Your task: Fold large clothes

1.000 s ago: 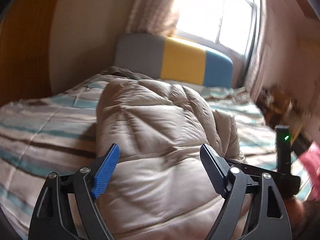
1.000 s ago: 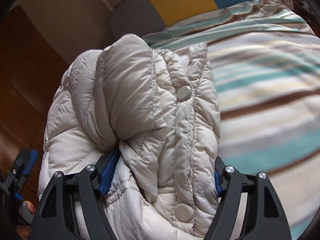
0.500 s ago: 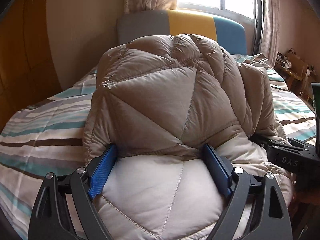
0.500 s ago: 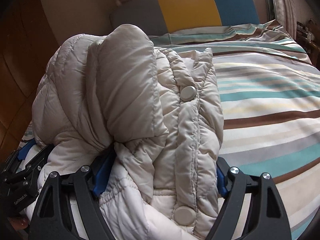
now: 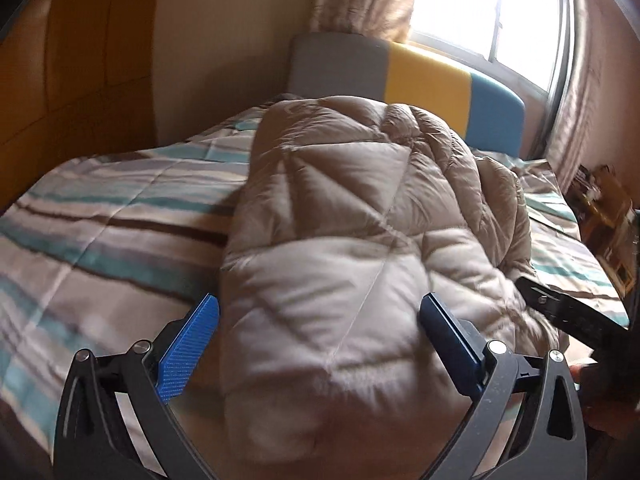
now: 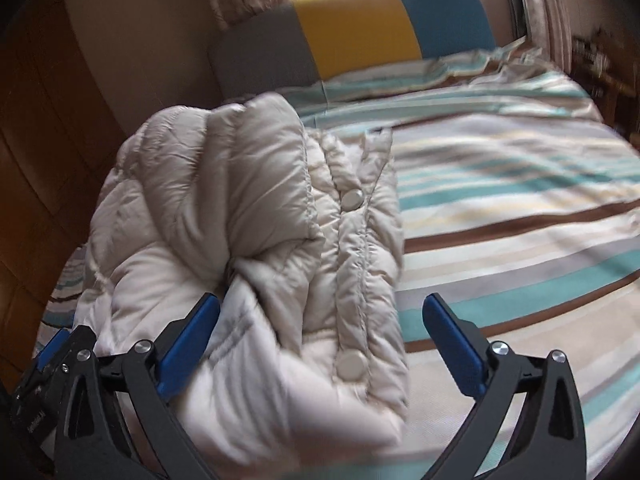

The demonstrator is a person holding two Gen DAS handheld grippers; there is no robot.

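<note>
A beige quilted puffer jacket [image 5: 360,240] lies bundled on the striped bed; in the right wrist view it [image 6: 248,220] shows its snap-button placket. My left gripper [image 5: 320,340] is open, its blue pads on either side of the jacket's near end without squeezing it. My right gripper [image 6: 320,340] is open too; the jacket's near edge lies between the jaws, nearer the left pad, clear of the right pad. The right gripper shows at the right edge of the left wrist view [image 5: 568,316]; the left gripper shows at the lower left of the right wrist view [image 6: 48,364].
The bed has a striped teal, brown and cream cover [image 6: 520,208] and a grey, yellow and blue headboard [image 6: 360,32]. A wooden wardrobe [image 5: 60,60] stands on the left. A window with curtains [image 5: 480,8] is behind. A cluttered shelf [image 5: 604,208] is at the right.
Both grippers have drawn back from the jacket and their jaws no longer press it. The bundle has dropped lower onto the bed.
</note>
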